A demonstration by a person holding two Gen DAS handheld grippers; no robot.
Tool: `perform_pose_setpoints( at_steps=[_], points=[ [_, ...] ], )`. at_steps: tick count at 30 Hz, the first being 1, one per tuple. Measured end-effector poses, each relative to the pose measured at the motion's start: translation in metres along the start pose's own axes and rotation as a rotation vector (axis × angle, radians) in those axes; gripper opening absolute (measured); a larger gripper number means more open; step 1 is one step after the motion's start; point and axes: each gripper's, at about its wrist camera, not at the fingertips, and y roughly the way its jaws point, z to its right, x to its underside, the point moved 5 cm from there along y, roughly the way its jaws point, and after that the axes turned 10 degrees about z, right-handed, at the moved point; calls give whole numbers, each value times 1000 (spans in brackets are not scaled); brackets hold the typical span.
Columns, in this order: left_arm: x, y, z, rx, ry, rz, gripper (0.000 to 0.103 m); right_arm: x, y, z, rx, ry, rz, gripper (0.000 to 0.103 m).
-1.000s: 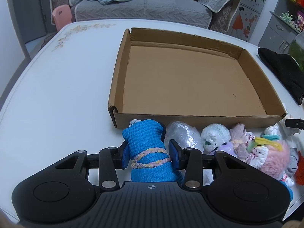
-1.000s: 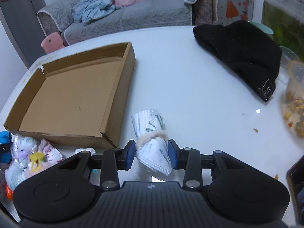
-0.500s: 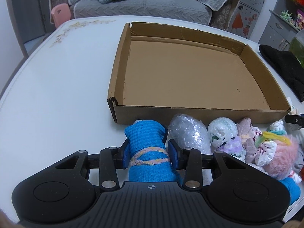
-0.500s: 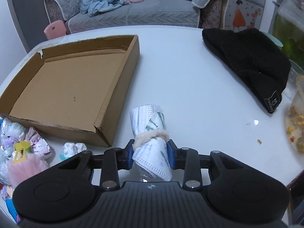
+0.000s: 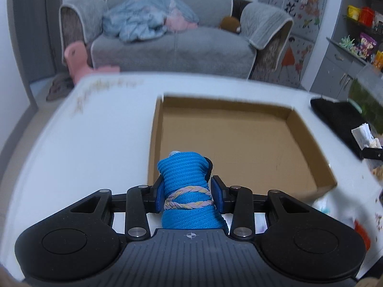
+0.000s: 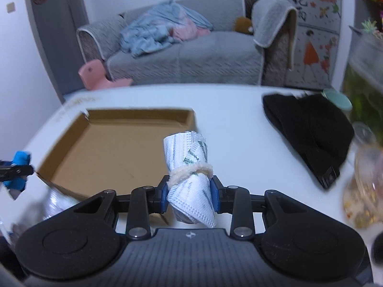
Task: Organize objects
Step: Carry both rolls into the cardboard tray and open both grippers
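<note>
On the left: left gripper (image 5: 188,197), jaws pinching the blue rolled sock (image 5: 185,179) at its braided band, held in the air above the near wall of the cardboard tray (image 5: 308,129). On the right: right gripper (image 6: 190,195), jaws clamping the white rolled sock (image 6: 189,167) at its fluffy band, above the bench (image 6: 239,124) just beside the tray's right wall. Advice for the step: carry both rolls over the bare tray floor, lower close to the cardboard, place apart in a row, release only then, avoid bumping the walls.

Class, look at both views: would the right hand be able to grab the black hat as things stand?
Probably not yet: the right tongs are shut on the white rolled cloth. The path across the table to the black hat looks free.
</note>
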Motion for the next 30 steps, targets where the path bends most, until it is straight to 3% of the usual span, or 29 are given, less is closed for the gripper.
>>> perform_pose_setpoints(
  at_steps=[8,15,22,30],
  points=[
    [-68,42,16,34,49,50,45,-46,37,-54,-155,-4,14,31],
    [-67,114,14,57,30,20,45,-60,119,-106,-261,64,-59,31],
    [-48,166,8,23,98,10,45,-57,183,-119,-224,132,-131,31],
    [-32,194,7,22,146,-12,46,-42,209,-126,-175,114,-196,31]
  ],
)
